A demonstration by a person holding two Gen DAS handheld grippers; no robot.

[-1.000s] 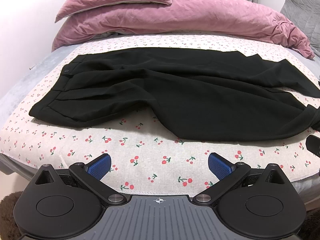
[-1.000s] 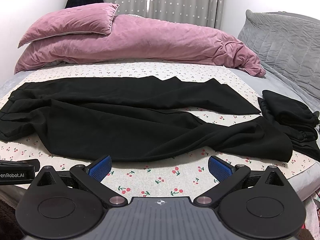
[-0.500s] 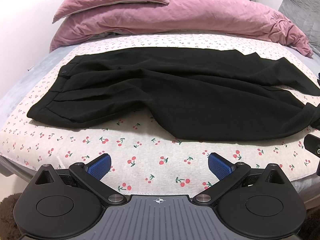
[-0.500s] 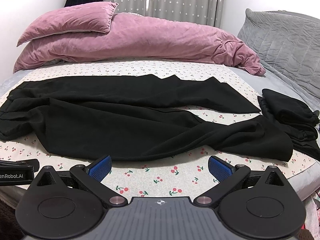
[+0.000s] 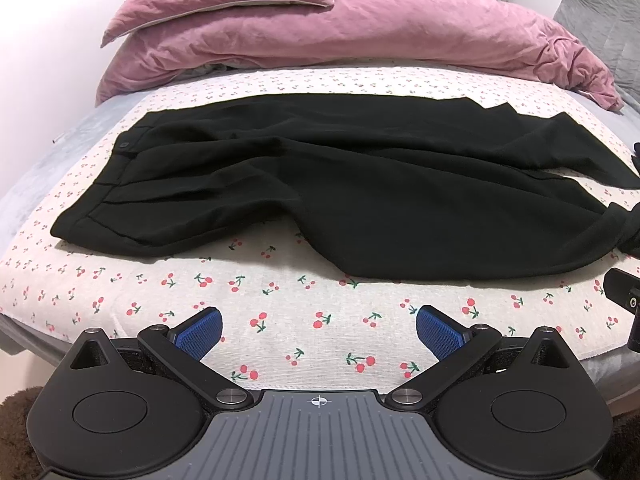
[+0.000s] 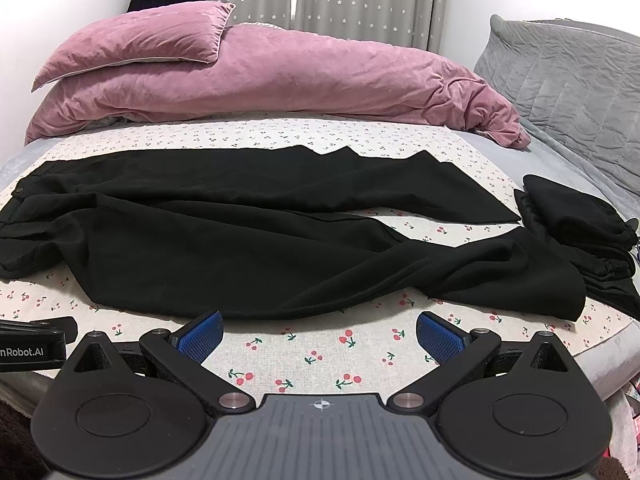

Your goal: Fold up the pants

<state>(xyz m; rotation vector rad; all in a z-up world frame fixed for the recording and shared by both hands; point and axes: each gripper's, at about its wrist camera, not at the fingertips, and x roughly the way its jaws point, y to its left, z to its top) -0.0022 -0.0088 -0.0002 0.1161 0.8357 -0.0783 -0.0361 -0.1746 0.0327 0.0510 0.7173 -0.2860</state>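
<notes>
Black pants lie spread across the cherry-print sheet, waistband to the left, both legs running right. In the right wrist view the same pants show the near leg rumpled and the far leg flat, the hems at the right. My left gripper hovers open over the sheet near the bed's front edge, short of the pants, blue pads wide apart and nothing between them. Just in front of the near leg's edge my right gripper is open too, its left pad close to the cloth.
A second dark garment lies folded at the right of the bed. A pink duvet and pillow fill the back. A grey quilted headboard stands at the right. The sheet's front strip is bare.
Both views have crept slightly forward and up over the bed; the pants sit a little lower in frame. Both grippers stay open, and the pants have not moved.
</notes>
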